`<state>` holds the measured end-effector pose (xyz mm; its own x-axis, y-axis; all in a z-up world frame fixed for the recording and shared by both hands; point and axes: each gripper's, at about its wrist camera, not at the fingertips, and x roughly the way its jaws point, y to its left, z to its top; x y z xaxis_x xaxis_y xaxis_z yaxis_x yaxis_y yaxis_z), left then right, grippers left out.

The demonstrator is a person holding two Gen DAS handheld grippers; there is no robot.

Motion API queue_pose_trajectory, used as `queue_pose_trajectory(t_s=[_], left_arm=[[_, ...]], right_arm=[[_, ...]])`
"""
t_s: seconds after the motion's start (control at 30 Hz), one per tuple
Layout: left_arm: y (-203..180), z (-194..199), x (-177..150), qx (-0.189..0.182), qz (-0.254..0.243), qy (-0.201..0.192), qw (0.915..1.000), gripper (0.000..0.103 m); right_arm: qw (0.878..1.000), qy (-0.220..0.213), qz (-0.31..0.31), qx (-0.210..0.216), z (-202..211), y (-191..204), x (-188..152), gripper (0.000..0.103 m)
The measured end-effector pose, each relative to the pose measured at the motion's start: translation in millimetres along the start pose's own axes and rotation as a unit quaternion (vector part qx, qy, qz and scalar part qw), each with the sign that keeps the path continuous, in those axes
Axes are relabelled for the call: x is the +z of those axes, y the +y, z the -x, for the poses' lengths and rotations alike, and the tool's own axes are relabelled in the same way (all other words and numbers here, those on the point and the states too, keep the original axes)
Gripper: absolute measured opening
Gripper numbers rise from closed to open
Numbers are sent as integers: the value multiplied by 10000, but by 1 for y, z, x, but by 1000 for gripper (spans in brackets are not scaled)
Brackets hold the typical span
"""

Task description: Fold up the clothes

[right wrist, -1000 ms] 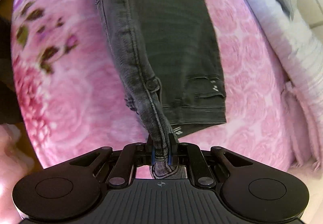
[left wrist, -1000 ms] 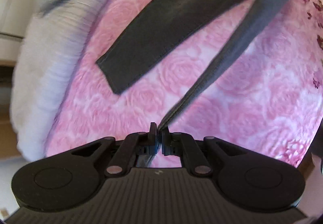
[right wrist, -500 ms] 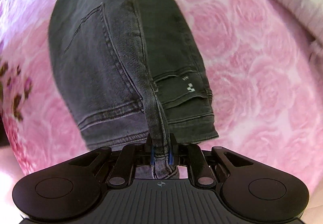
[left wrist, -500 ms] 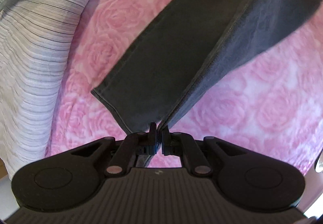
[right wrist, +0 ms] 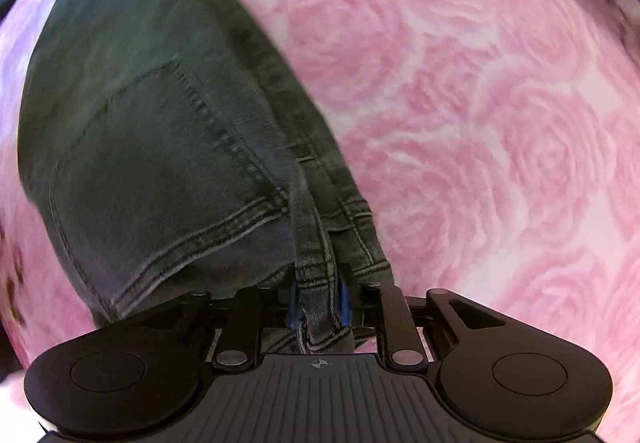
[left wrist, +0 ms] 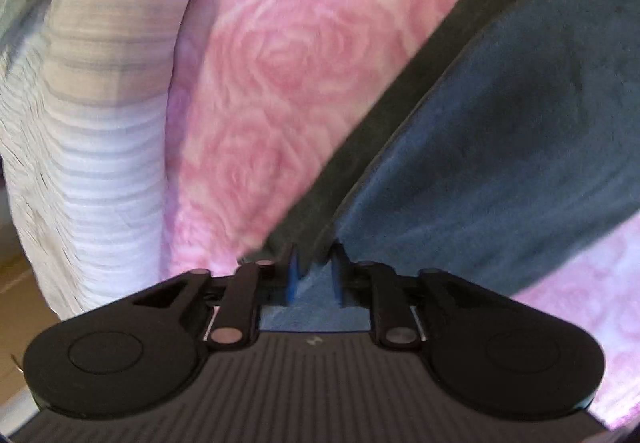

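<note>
The jeans (right wrist: pixel 160 131) had been doubled onto the pink bedspread (right wrist: pixel 500 123) — both the left gripper (left wrist: pixel 314 267) and the right gripper (right wrist: pixel 318 303) were just being eased open, denim between narrow jaws — with further folds judged left.

Both left tongs (left wrist: pixel 314 269) and right tongs (right wrist: pixel 318 299) point downward, jaws just eased slightly apart

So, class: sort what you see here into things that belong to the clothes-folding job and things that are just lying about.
Part of the job:
- dark jeans, folded over on themselves
- left gripper, jaws just opening, fabric edge between them
- right gripper, jaws just opening, waistband between them

Just lying about:
- pink rose blanket underneath
- striped white cloth at its edge
</note>
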<state>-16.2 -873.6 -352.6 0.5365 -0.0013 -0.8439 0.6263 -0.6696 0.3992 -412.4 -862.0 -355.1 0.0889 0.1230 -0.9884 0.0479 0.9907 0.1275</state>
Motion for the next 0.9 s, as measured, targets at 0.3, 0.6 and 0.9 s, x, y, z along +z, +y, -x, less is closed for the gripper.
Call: queue_pose_trajectory(t_s=[0.3,0.6,0.9], left_arm=[[-4,41,-5,-20,323,-478,9983,29],[-63,172,98,-1975,226,-3015,9325,48],[-164,226,289,-3236,-419,-3944,8591,48]], right_arm=[[9545,-1725,-2403,-389,73,-12,-70,40],[9052,-2397,-3464,-567,47,33,-128,49],[8626,-2863,-4170,29,13,13,-154,49]])
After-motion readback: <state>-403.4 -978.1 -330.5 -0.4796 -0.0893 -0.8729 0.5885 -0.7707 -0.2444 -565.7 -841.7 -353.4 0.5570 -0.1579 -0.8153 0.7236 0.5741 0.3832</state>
